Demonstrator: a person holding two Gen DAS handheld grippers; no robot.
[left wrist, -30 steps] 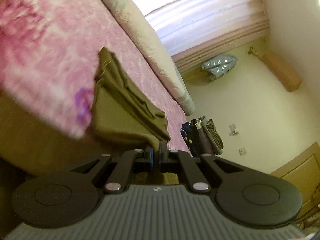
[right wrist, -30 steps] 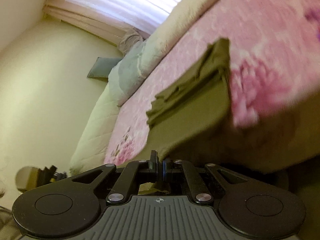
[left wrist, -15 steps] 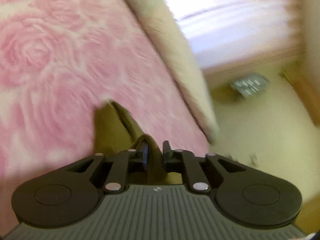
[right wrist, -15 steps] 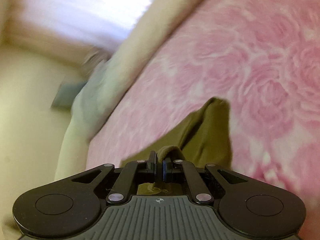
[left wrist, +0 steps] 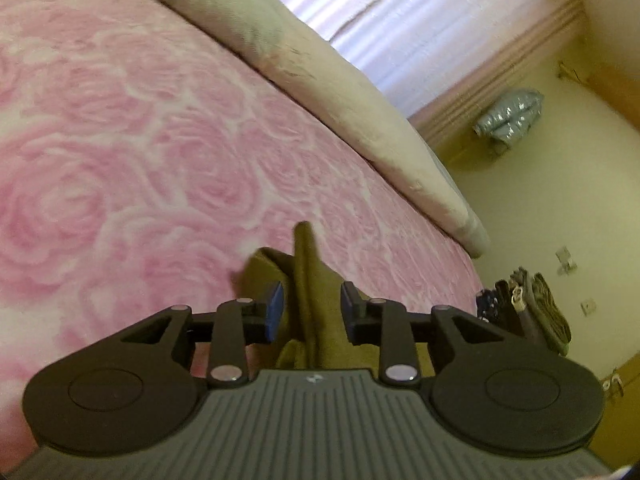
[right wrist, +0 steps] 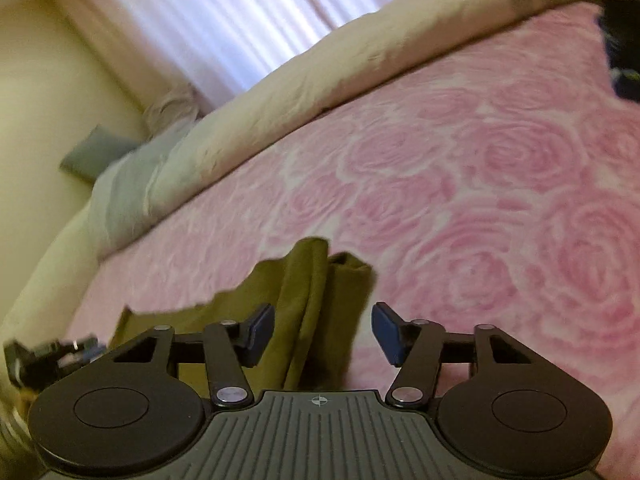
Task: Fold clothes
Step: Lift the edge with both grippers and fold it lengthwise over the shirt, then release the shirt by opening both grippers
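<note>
An olive-green garment (left wrist: 310, 280) lies folded on the pink rose-patterned bedspread (left wrist: 120, 160). My left gripper (left wrist: 311, 307) is open, its blue-padded fingers apart on either side of a raised fold of the cloth. In the right wrist view the same garment (right wrist: 316, 300) lies bunched in narrow folds on the bedspread (right wrist: 500, 200). My right gripper (right wrist: 323, 334) is open, its fingers well apart and astride the cloth's near end. The left gripper's tip (right wrist: 52, 354) shows at the lower left.
A rolled cream and grey duvet (left wrist: 320, 80) runs along the far edge of the bed, also in the right wrist view (right wrist: 280, 92). Striped curtains (left wrist: 420, 20) hang behind. A stack of folded clothes (left wrist: 528, 308) and a silver bag (left wrist: 508, 116) lie beyond the bed.
Both grippers carried the olive garment's edge forward over the bed, lowered it and opened, letting the cloth go. The garment now lies more compactly folded.
</note>
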